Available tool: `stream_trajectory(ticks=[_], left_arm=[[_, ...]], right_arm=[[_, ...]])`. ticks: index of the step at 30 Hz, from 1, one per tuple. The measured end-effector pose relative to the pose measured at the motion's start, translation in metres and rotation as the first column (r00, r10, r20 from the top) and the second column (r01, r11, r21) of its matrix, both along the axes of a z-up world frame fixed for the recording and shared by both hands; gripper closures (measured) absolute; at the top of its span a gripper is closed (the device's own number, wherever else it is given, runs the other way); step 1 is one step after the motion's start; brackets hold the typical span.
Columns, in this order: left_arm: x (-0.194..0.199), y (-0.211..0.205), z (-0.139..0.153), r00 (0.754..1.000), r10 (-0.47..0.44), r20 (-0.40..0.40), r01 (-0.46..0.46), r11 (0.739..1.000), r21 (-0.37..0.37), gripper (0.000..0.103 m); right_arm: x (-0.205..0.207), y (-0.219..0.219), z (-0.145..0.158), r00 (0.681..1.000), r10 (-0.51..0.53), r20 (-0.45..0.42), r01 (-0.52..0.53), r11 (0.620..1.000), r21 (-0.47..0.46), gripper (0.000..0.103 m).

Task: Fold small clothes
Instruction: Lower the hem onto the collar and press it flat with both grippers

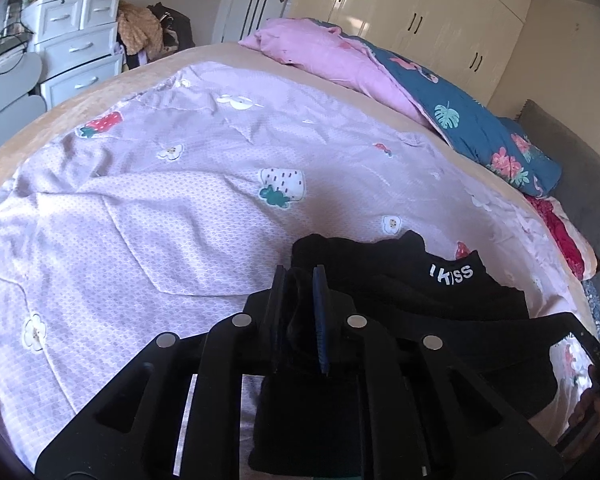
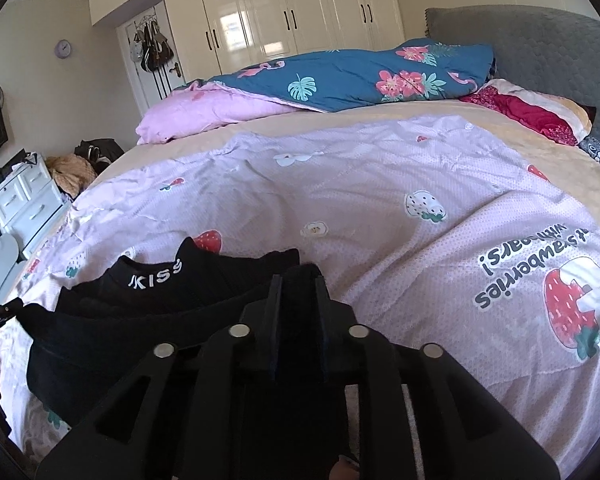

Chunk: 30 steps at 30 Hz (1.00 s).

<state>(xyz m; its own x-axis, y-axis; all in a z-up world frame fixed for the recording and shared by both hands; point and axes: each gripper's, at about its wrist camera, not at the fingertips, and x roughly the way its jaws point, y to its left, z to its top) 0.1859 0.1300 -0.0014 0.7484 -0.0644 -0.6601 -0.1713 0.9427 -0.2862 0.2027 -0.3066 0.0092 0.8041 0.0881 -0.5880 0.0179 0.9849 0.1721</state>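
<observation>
A small black garment (image 1: 400,280) with "KISS" in white on its band lies crumpled on the pink strawberry sheet (image 1: 180,220). My left gripper (image 1: 300,270) is shut on a bunch of the black cloth at the garment's left end. In the right wrist view the same garment (image 2: 160,320) stretches off to the left. My right gripper (image 2: 298,278) has the garment's right end between its fingers, and the gap between them looks loose, so it stands open around the cloth. Both grippers are low over the sheet (image 2: 380,220).
A blue flowered duvet (image 2: 340,76) and a pink quilt (image 2: 204,112) are heaped at the far side of the bed, with a red pillow (image 2: 532,112) by the grey headboard (image 2: 540,48). White drawers (image 1: 76,40) and cream wardrobes (image 2: 292,8) stand beyond the bed.
</observation>
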Motion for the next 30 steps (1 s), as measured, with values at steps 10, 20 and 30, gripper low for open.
stream_trajectory(ticks=[10,20,30], left_arm=[[-0.032,-0.013,0.029,0.996,-0.039,0.077,0.032,0.994,0.100,0.051],[-0.048,-0.054,0.005,0.979,-0.200,-0.029,0.202,0.972,0.123,0.097],[-0.020,-0.059,-0.036,0.979,-0.157,-0.132,0.182,0.961,0.207,0.100]], right_arm=[[-0.035,0.021,0.015,0.995,0.060,0.084,-0.054,0.996,-0.067,0.071],[-0.053,0.051,0.001,0.986,0.165,0.014,-0.164,0.984,-0.071,0.077],[-0.010,0.066,-0.040,0.974,0.126,-0.188,-0.154,0.977,-0.145,0.083]])
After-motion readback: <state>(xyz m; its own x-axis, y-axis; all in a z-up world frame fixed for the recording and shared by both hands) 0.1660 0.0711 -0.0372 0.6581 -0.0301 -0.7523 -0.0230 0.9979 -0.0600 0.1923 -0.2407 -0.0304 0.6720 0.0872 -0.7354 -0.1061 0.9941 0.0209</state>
